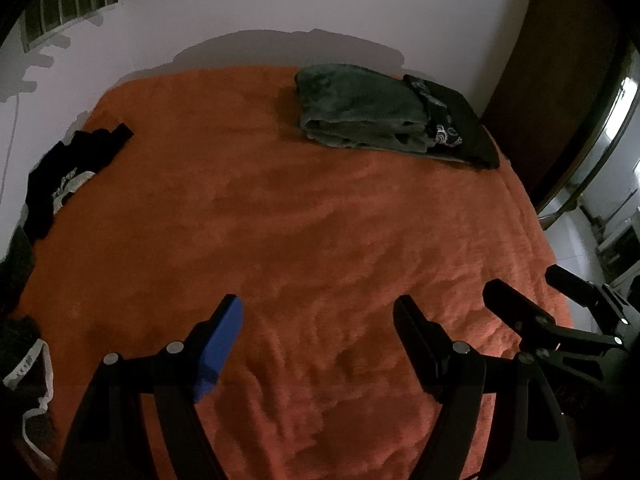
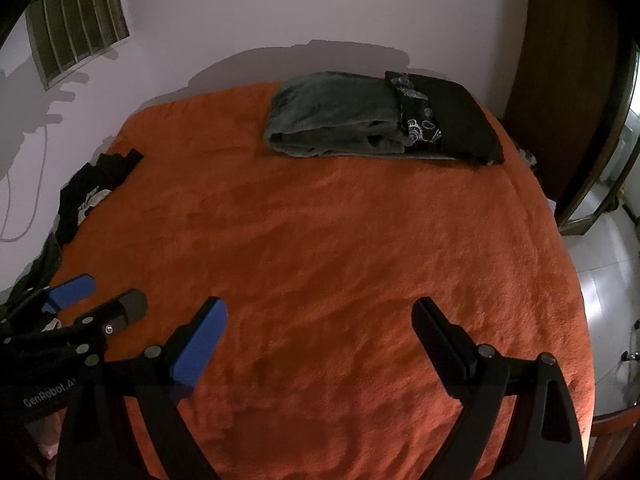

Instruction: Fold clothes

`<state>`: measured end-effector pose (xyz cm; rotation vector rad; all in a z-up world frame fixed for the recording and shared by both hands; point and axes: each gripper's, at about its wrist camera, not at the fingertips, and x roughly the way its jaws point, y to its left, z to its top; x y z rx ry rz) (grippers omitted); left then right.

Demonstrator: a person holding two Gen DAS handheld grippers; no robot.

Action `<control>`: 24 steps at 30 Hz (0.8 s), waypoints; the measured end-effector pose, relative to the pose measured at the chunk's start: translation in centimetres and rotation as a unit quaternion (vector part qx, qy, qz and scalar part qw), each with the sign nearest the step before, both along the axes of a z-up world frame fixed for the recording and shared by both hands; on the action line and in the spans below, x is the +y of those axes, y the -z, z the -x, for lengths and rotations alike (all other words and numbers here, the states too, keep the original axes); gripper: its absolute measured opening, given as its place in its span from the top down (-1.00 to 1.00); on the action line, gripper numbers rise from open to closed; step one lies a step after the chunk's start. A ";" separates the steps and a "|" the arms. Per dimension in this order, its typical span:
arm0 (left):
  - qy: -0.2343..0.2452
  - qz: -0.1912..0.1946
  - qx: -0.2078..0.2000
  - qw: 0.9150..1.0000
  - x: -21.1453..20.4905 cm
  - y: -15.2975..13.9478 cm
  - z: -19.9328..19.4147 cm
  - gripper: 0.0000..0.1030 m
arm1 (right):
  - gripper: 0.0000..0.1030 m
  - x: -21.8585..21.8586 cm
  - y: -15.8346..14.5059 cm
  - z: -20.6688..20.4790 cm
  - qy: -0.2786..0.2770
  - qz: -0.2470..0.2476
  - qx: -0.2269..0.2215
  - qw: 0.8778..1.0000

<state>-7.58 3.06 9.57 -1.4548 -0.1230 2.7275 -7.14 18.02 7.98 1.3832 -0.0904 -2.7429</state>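
Note:
An orange blanket (image 1: 300, 220) (image 2: 320, 240) covers the bed. At its far right lies a folded grey-green garment (image 1: 360, 108) (image 2: 332, 116) with a folded black patterned one (image 1: 456, 120) (image 2: 452, 116) against its right side. Unfolded dark clothes (image 1: 68, 172) (image 2: 92, 188) are heaped along the left edge. My left gripper (image 1: 320, 312) (image 2: 108, 292) hovers open over the near blanket, holding nothing. My right gripper (image 2: 320, 312) (image 1: 528, 280) is open too, just to the right of the left one, also holding nothing.
A pale wall (image 1: 280, 8) runs behind the bed, with a barred window (image 2: 76, 20) at upper left. A dark wooden door (image 2: 568, 60) and tiled floor (image 2: 608, 292) lie to the right. More dark clothing with a white band (image 1: 28, 364) sits at the near left edge.

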 end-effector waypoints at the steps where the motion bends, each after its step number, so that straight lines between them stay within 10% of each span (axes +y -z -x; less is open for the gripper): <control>1: 0.000 0.000 0.000 1.000 0.0 0.0 0.0 -0.52 | -0.82 0.0 0.0 0.0 0.000 0.001 0.000 1.000; 24: -0.006 -0.003 -0.005 1.000 -0.6 -0.1 -0.2 -0.52 | -0.82 -0.3 0.0 -0.3 -0.001 0.007 0.000 1.000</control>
